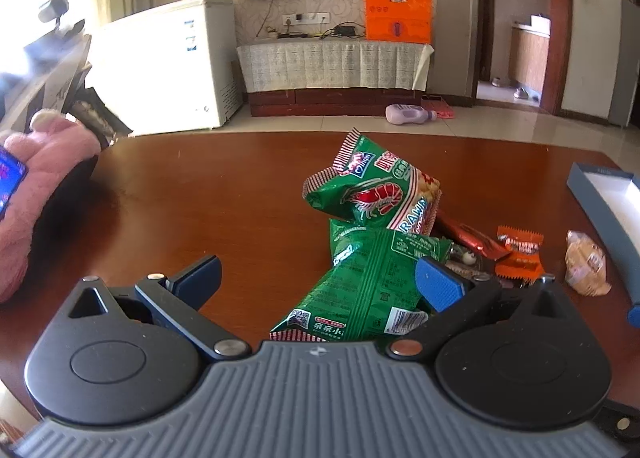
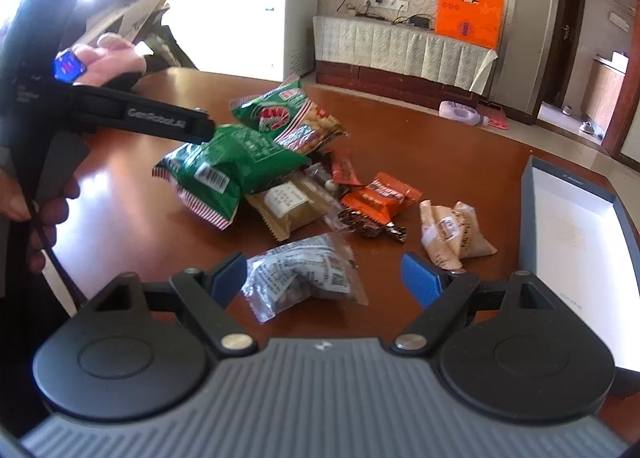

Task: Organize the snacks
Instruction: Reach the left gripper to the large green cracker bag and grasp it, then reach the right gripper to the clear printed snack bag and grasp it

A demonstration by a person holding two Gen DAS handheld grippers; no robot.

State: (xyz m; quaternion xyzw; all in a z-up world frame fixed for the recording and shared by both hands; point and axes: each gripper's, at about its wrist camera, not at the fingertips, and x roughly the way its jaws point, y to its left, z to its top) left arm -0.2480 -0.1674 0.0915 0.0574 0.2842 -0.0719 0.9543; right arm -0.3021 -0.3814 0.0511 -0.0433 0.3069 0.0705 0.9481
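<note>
Ahead, your left gripper is gaping over green snack bags lying on the glossy brown table, TV cabinet behind. Rightward, your right gripper is spreading around a clear packet, beside the box.

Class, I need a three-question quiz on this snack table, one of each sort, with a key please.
1. True or false: the left hand-held gripper is shut on the green shrimp-cracker bag.
2. The open box lies on which side of the right wrist view? A left, B right.
3. Fill in: between the open fingers of the right hand-held gripper lies a ____ packet.

Key: 1 false; 2 B; 3 clear.
</note>
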